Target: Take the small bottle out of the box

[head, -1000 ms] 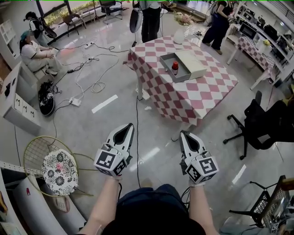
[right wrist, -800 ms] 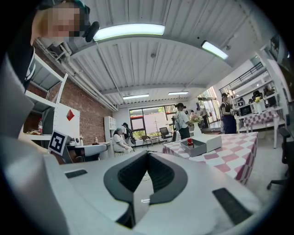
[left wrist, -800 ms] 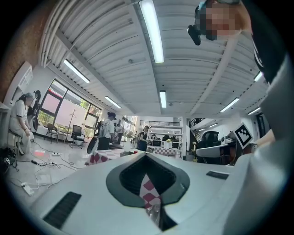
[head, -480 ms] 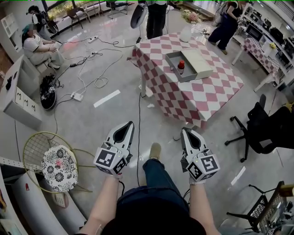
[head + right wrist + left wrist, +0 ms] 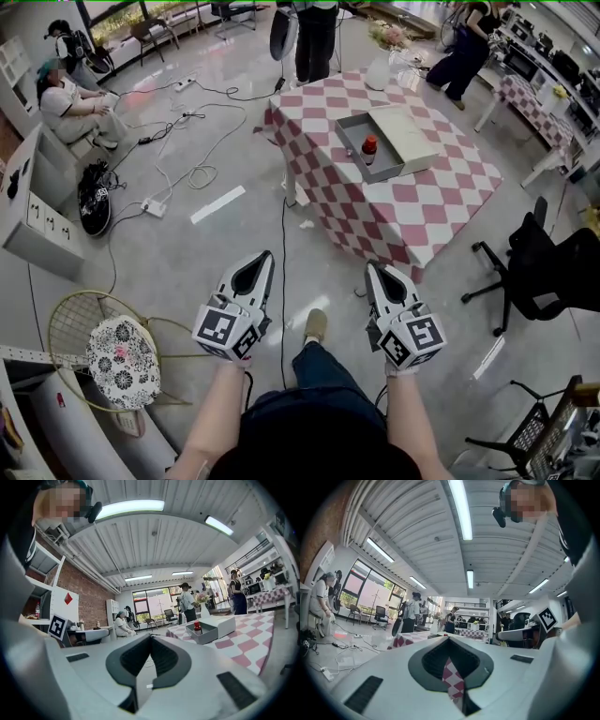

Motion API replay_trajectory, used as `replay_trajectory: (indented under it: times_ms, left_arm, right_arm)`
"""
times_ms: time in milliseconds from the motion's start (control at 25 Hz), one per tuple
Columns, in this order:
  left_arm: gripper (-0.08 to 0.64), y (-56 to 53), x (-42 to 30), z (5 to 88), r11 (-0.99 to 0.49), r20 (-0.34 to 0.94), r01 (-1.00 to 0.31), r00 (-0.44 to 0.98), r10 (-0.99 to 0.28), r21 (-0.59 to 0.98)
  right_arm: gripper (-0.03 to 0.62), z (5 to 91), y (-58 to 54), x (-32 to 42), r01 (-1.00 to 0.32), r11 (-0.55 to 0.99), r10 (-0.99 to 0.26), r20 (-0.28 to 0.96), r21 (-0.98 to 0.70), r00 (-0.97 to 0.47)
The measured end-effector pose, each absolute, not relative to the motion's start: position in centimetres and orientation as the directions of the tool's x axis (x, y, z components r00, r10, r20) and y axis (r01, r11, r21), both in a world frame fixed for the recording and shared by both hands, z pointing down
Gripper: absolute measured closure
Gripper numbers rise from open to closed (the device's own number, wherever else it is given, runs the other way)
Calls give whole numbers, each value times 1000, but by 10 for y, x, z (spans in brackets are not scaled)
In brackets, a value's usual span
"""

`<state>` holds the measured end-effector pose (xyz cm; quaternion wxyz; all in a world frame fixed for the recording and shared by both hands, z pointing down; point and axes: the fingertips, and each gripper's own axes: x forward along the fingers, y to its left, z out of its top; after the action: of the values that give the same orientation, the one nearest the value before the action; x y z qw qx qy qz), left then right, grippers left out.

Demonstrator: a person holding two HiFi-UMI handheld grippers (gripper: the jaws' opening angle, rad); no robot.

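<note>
Left gripper [image 5: 253,268]: jaws together, nothing between them. Right gripper [image 5: 379,276]: jaws together, likewise empty. The two are held level and side by side above the grey floor [image 5: 187,253], with the person's shoe [image 5: 316,324] between and below them.

Both grippers are well apart from the checkered tabletop [image 5: 412,202] ahead. The open grey box [image 5: 345,148] sits on that tabletop with a beige lid [image 5: 403,136] against its right side. The small bottle [image 5: 369,147], red-capped, stands upright inside the box. Other people are sitting or standing farther off in the room.
</note>
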<state>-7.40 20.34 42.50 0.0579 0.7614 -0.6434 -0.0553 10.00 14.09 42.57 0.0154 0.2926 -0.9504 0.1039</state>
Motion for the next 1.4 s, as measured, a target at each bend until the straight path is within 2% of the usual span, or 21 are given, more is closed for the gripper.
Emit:
replay_trajectory:
  times_ms: [1400]
  left_arm:
    - [555,-20,-121,425,-182,18,-970,187,-982,162]
  right_arm:
    - [588,429,-83,45,-539,815,-528,110,-212,-842]
